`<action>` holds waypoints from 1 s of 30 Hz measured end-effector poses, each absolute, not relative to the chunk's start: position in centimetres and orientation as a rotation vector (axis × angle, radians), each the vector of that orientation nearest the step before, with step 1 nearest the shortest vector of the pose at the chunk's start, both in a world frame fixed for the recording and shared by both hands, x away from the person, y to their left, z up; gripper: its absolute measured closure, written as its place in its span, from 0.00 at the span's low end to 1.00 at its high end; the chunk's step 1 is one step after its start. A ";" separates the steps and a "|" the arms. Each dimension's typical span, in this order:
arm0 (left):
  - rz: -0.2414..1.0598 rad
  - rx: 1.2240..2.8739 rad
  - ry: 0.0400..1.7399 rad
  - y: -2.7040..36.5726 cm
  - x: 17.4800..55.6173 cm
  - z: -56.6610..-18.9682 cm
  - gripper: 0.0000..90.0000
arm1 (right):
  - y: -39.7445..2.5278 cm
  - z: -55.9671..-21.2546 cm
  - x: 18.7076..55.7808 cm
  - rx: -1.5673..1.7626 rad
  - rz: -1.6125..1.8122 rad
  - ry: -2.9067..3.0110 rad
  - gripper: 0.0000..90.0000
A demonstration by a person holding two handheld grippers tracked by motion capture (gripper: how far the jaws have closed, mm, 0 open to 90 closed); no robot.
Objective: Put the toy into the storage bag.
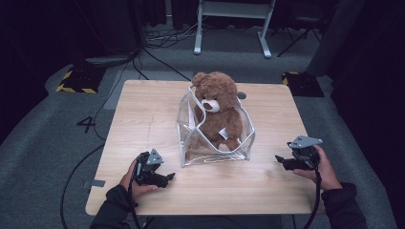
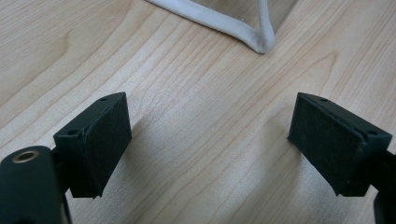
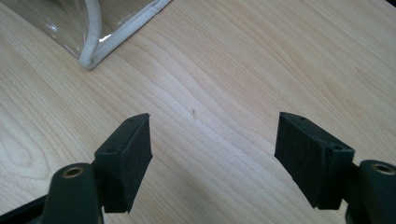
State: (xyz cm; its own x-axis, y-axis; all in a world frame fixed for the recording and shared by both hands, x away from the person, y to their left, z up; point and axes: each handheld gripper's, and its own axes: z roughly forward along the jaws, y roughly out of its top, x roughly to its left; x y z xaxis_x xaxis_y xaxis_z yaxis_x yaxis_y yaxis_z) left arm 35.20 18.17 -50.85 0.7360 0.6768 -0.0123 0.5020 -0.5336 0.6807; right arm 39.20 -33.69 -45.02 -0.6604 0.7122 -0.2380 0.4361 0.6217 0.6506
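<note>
The teddy bear (image 1: pixel 217 107) sits upright inside the clear bag (image 1: pixel 241 138) at the middle of the wooden table (image 1: pixel 143 109), its head and shoulders rising above the bag's open top; so the packing looks, by my reading, largely done, with the bear already in and only the closing or tidying of the bag's mouth left, if that is wanted; it could equally be the start of taking the bear out, and the pictures do not settle which. Neither tool touches the bag: the left gripper (image 1: pixel 165 179) rests low on the table near the bag's front left corner, and the right gripper (image 1: pixel 282 161) lies off to the bag's right, a little apart from it; in the left gripper view the jaws stand wide apart over bare wood with nothing between them, and a white-edged corner of the bag (image 2: pixel 259 42) lies just ahead; in the right gripper view the jaws likewise gape wide and empty, with another corner of the bag (image 3: pixel 91 58) ahead and to the side. The bear is brown and plush, with a pale muzzle and a small light tag near its belly; the bag is see-through soft plastic with white piping along its seams, standing open and slightly slumped around the bear.
</note>
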 end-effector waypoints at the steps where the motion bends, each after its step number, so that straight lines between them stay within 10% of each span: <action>1: 0.331 2.252 0.884 18.2 35.2 -50.9 0.15 | -33.8 -45.1 39.2 0.906 0.769 2.365 0.31; 30: 0.332 2.252 0.884 18.2 35.2 -50.9 0.15 | -35.6 -48.7 38.2 0.974 0.783 2.418 0.31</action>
